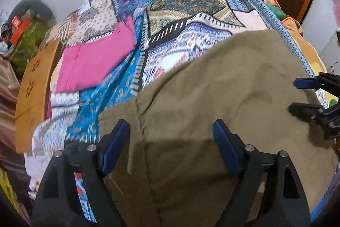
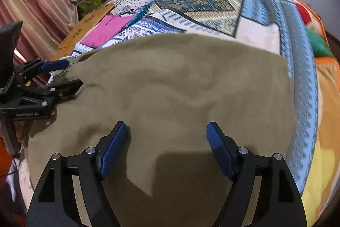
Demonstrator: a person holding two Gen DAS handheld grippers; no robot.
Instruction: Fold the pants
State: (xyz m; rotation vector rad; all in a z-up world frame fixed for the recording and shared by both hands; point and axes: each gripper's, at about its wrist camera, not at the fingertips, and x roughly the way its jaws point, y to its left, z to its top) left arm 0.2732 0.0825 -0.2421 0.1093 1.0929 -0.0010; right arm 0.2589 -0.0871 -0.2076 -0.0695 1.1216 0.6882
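Both my tools are wide open and holding nothing: left tool (image 1: 171, 127), right tool (image 2: 166, 129), each hovering over the olive pants (image 2: 180, 82) spread on the patchwork bedspread (image 1: 191, 3). My worry is pinching the bedspread along with the pants, since the fabric is rumpled and soft.

Patchwork bedsheet (image 1: 180, 5), pink cloth (image 1: 95, 63), wood headboard (image 1: 31, 95)

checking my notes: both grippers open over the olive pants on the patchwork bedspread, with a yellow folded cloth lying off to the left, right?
Not quite: the folded cloth is pink, not yellow, as the left wrist view shows. Otherwise right: left gripper and right gripper are open over the olive pants on the patchwork bedspread.
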